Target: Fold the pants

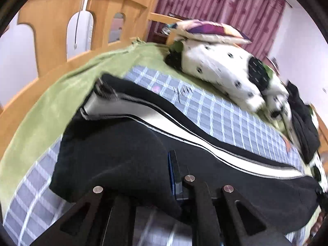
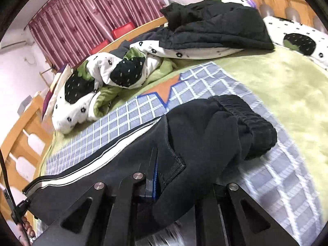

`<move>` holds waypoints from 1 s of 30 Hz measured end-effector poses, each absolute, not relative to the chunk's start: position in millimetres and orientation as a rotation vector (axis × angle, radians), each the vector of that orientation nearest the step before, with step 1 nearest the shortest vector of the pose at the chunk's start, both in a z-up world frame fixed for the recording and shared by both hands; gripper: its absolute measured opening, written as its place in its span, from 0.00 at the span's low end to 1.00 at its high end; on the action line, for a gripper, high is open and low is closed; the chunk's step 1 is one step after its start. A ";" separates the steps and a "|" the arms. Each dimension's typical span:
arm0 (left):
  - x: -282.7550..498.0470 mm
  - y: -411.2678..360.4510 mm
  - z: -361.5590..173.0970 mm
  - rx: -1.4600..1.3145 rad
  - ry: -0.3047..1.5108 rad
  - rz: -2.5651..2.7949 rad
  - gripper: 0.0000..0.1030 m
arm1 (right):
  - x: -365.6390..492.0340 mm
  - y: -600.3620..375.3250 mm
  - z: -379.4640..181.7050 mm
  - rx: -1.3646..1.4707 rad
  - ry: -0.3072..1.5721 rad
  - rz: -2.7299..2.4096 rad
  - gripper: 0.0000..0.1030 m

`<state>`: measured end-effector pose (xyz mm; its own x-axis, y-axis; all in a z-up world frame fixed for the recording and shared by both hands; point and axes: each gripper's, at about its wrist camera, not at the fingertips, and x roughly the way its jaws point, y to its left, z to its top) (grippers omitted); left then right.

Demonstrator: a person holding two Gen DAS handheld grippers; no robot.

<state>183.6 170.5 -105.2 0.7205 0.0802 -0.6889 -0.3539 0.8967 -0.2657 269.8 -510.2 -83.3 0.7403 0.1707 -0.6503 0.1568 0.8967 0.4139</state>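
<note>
Black pants with a white side stripe [image 1: 127, 143] lie lengthwise on a grey checked mat [image 1: 215, 110] on the bed. In the left wrist view my left gripper [image 1: 164, 176] is shut on the black cloth near the leg end; only one finger [image 1: 174, 172] shows, the other is under the fabric. In the right wrist view the pants [image 2: 205, 127] show their ribbed waistband [image 2: 252, 123] at right. My right gripper [image 2: 164, 170] is shut on the cloth near the waist, one finger [image 2: 151, 168] visible, fabric draped over the other.
A green blanket [image 1: 41, 110] covers the bed. A white strawberry-print quilt [image 2: 98, 82] and a black jacket [image 2: 215, 26] are piled along the far side. A pillow [image 1: 207, 30] lies on the quilt. Wooden bed rails [image 1: 51, 20] and pink curtains [image 2: 92, 14] surround the bed.
</note>
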 end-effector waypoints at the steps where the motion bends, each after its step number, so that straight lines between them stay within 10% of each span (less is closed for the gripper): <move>1: 170.6 164.3 -110.0 -0.383 0.746 0.238 0.10 | 254.4 -518.7 -83.6 0.484 0.754 0.011 0.12; 10: 128.1 146.1 -155.7 -0.363 0.858 0.229 0.10 | 162.9 -560.4 -143.2 0.538 0.878 -0.013 0.15; 13: 123.8 146.7 -158.0 -0.378 0.874 0.245 0.18 | 152.1 -563.8 -161.6 0.527 0.891 -0.039 0.32; 17: 110.1 145.8 -155.7 -0.379 0.872 0.287 0.54 | 129.2 -580.7 -161.2 0.575 0.831 -0.066 0.58; 25: 79.4 156.4 -156.7 -0.463 0.829 0.292 0.58 | 154.6 -615.0 -177.3 0.755 0.782 -0.106 0.75; 27: 73.7 158.4 -150.9 -0.479 0.807 0.282 0.57 | 167.9 -623.4 -184.8 0.849 0.755 -0.115 0.71; 30: 63.9 158.2 -134.7 -0.447 0.741 0.274 0.57 | 188.7 -627.1 -172.9 0.806 0.774 -0.191 0.37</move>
